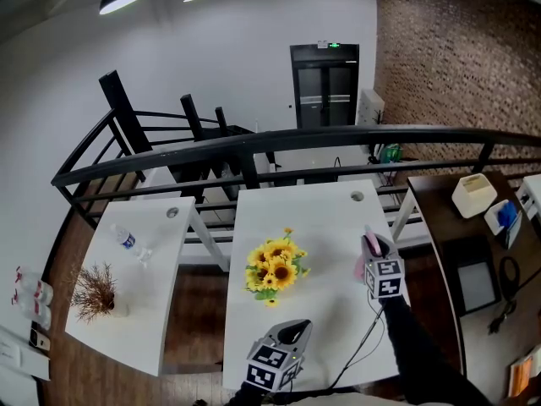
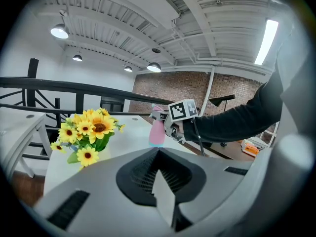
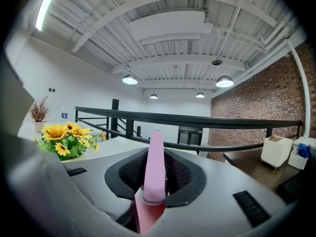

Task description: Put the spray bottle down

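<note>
A pink spray bottle [image 1: 361,266] stands upright at the right side of the white table [image 1: 325,227]. My right gripper [image 1: 369,248] is shut on it near its top. In the right gripper view the bottle's pink nozzle [image 3: 155,162] rises between the jaws of the right gripper [image 3: 154,191]. The left gripper view shows the bottle [image 2: 156,132] low over the tabletop; whether its base touches I cannot tell. My left gripper [image 1: 297,328] hovers near the table's front edge, jaws together and holding nothing [image 2: 163,194].
A bunch of sunflowers [image 1: 275,267] stands mid-table, left of the bottle. A second white table [image 1: 127,311] at the left carries a water bottle [image 1: 127,239] and a dried plant [image 1: 95,290]. A black railing [image 1: 254,146] runs behind. A brown desk [image 1: 456,235] stands at the right.
</note>
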